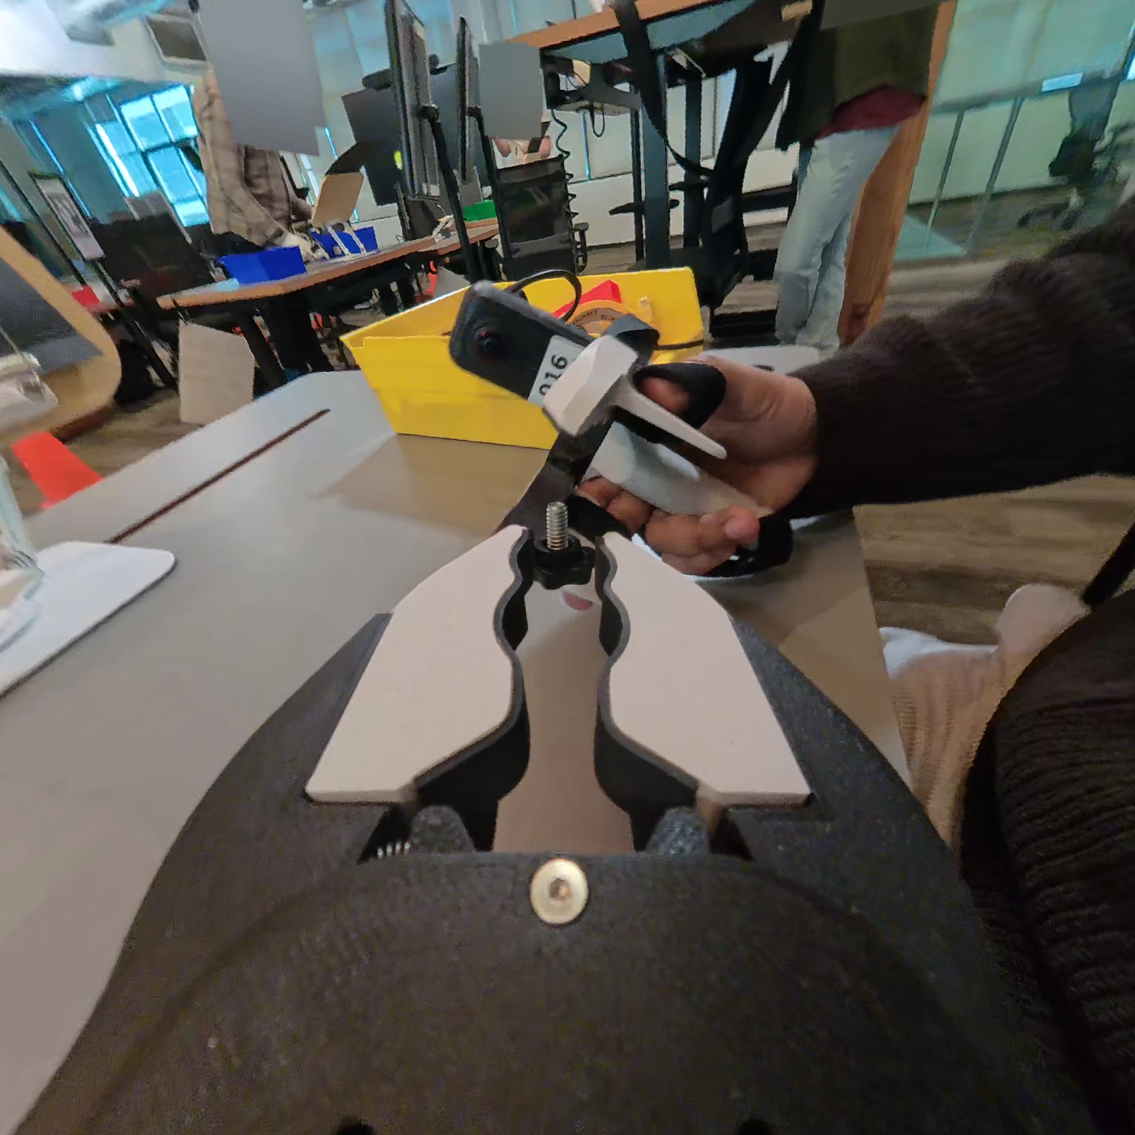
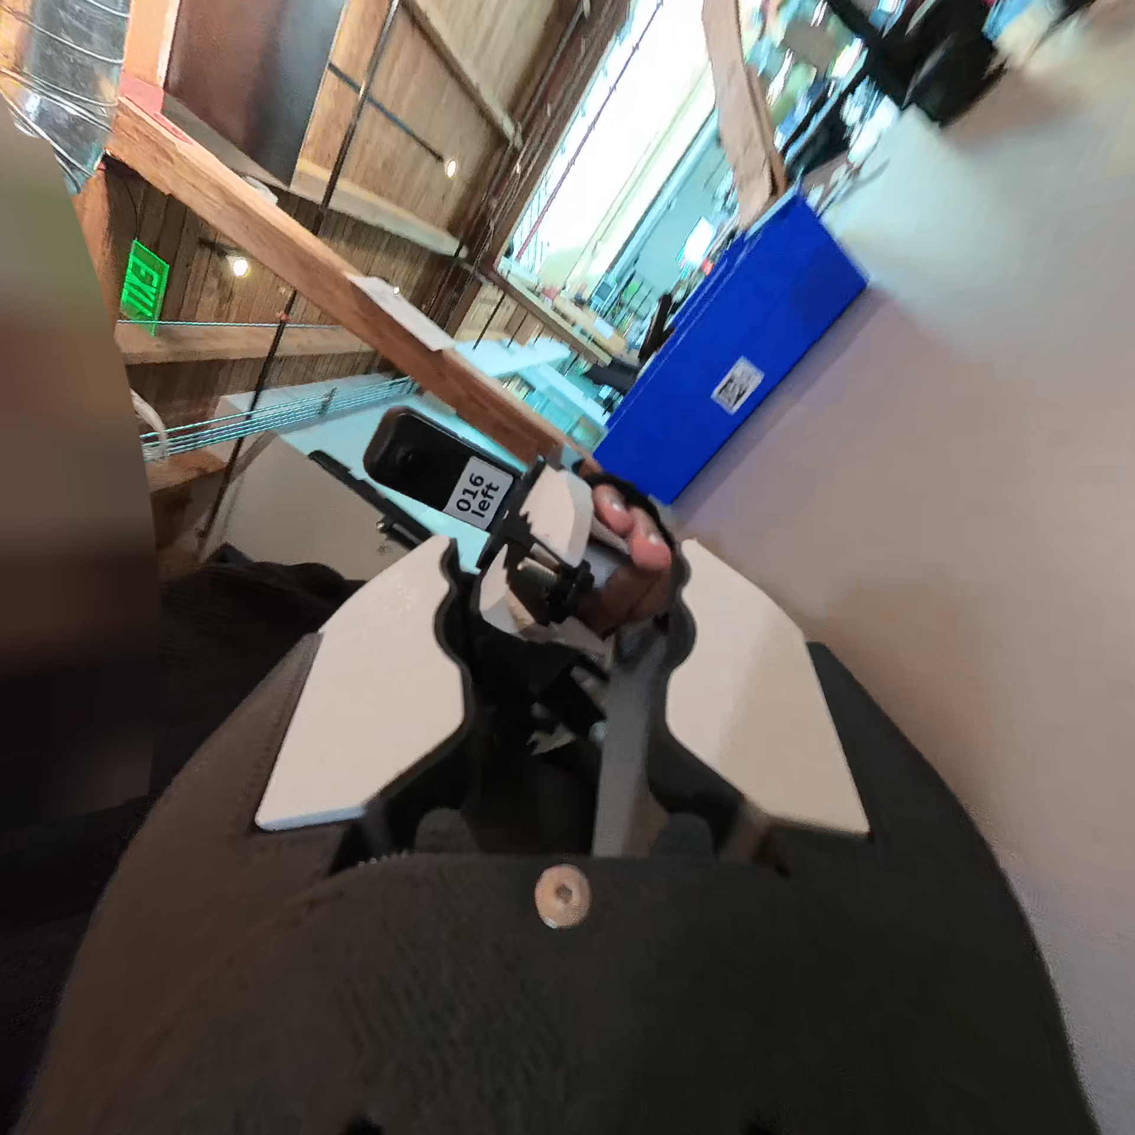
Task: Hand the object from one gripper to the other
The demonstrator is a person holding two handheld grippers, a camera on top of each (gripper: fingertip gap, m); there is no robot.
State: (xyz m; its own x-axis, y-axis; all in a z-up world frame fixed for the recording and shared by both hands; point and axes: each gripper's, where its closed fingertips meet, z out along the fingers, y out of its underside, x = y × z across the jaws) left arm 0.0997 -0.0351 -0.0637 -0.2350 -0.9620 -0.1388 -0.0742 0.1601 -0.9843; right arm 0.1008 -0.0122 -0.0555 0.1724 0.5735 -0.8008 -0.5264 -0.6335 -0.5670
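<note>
While gripped, the thumbscrew (image 1: 556, 549) sits between the left claw (image 1: 557, 553) tips

Both wrist cameras face each other closely, sharing the screw knob (image 1: 560, 556).

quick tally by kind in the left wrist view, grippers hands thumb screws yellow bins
grippers: 2, left gripper and right gripper
hand: 1
thumb screw: 1
yellow bin: 1
total: 5
</note>
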